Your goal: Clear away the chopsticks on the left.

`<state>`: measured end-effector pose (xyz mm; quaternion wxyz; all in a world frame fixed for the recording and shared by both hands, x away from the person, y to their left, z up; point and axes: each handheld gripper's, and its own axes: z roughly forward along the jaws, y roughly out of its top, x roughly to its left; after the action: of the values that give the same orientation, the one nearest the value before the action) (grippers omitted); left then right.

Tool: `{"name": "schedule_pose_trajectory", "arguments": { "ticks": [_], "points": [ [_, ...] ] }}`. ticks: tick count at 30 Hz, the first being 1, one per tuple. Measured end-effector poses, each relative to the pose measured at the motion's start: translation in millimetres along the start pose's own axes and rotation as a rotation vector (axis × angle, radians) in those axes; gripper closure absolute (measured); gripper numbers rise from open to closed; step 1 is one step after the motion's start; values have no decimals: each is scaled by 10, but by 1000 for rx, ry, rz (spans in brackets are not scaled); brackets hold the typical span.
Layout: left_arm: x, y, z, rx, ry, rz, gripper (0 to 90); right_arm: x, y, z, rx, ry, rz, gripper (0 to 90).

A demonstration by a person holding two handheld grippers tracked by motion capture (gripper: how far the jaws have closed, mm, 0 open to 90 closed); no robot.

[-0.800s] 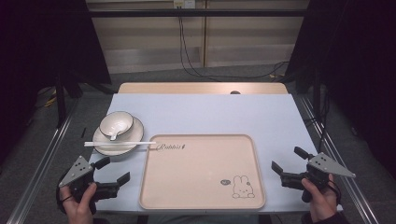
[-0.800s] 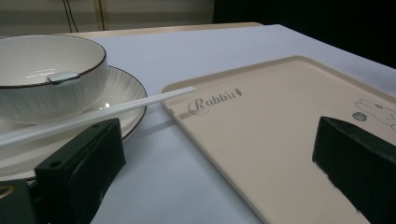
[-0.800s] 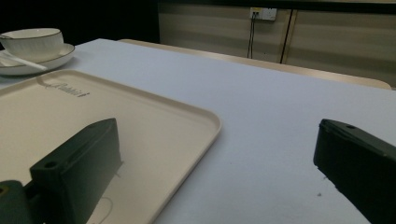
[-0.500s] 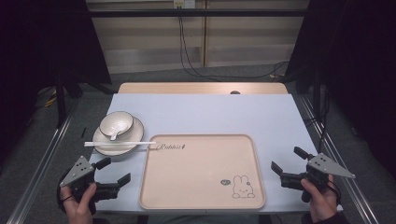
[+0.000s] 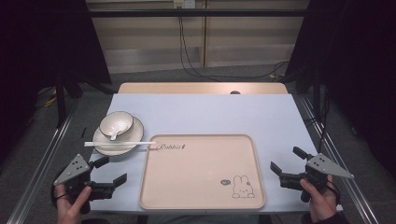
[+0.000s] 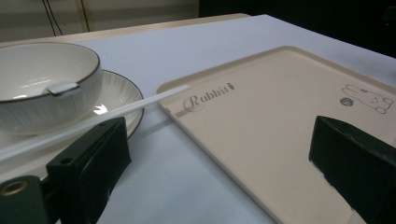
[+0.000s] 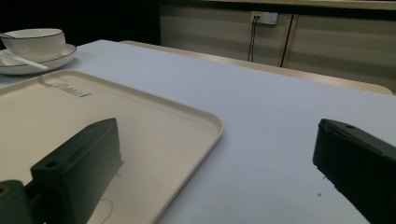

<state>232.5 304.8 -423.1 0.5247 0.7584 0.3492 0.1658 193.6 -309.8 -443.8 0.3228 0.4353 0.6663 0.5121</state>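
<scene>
A beige tray [image 5: 201, 177] with a rabbit drawing lies at the front middle of the pale table [image 5: 210, 114]. Left of it, a white bowl [image 5: 116, 124] sits on a ribbed plate [image 5: 122, 145] and holds a white spoon [image 6: 63, 87]. White chopsticks [image 5: 119, 143] lie across the plate's front, their tips on the tray's corner. My left gripper [image 5: 112, 169] is held open just off the tray's left edge, nothing between its jaws. My right gripper [image 5: 286, 158] stands open off the tray's right edge, also with nothing in it. The left gripper view has the bowl [image 6: 46, 100] and chopsticks [image 6: 140, 102] close ahead.
A wooden strip [image 5: 201, 88] runs along the table's far edge. Metal rails [image 5: 56, 144] flank both sides of the table. Cables hang against the back wall [image 5: 184, 42]. Dark curtains stand at both sides.
</scene>
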Motion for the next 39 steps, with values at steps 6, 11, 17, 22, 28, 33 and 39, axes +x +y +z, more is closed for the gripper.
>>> {"name": "schedule_pose_trajectory", "arguments": {
  "ticks": [6,11,17,22,28,33,39],
  "points": [
    [135,53,-90,12,45,56,47,20,-2,9,18,19,-9,14],
    [382,105,-143,40,22,55,40,27,-1,13,16,21,-6,14],
    [545,193,-89,126,-8,117,56,27,0,14,13,22,-10,14],
    [733,260,-18,168,-76,172,77,27,-3,15,13,14,-18,16],
    [1000,241,135,251,-103,189,103,33,-2,19,15,16,-28,18],
    [1102,258,186,291,-105,223,168,33,-3,19,15,13,-25,18],
    [1217,296,268,329,-118,277,253,25,-3,17,8,20,-16,18]
  ]
}}
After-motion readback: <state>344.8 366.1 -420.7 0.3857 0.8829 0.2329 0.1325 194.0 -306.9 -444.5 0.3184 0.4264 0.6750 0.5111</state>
